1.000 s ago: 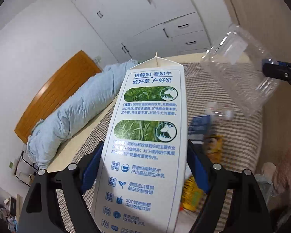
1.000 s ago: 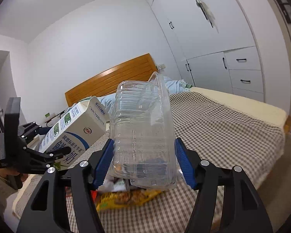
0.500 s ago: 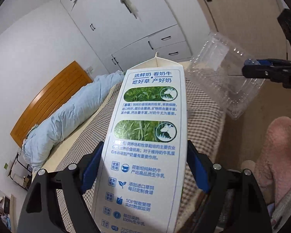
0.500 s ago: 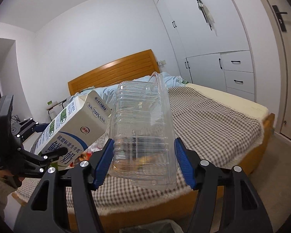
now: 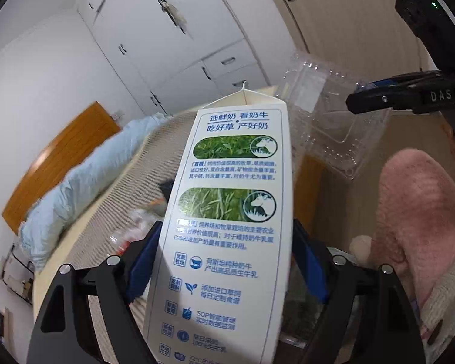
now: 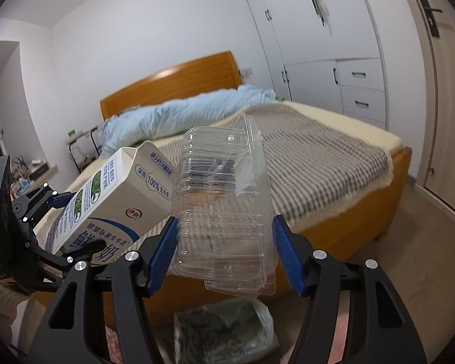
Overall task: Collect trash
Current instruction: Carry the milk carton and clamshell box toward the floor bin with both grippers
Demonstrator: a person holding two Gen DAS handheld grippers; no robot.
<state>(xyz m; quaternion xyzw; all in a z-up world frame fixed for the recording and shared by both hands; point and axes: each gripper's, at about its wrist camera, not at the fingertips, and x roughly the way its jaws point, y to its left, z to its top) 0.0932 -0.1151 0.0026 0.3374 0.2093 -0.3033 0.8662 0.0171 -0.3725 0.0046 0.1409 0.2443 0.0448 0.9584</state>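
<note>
My left gripper is shut on a white milk carton with blue print and green grass pictures, held up off the bed. The same milk carton shows at the left of the right wrist view, in the left gripper. My right gripper is shut on a clear plastic clamshell box, also seen as the clamshell box at the upper right of the left wrist view. A clear-lined trash bag lies open on the floor just below the box.
A wooden bed with a checked blanket and a light blue duvet fills the middle. More litter lies on the blanket. White wardrobes and a door stand at the right. A pink sleeve is beside the carton.
Both grippers have drawn back from over the bed and sunk lower, still holding the carton and the clamshell. The bed's foot edge, the floor and the trash bag have come into view.
</note>
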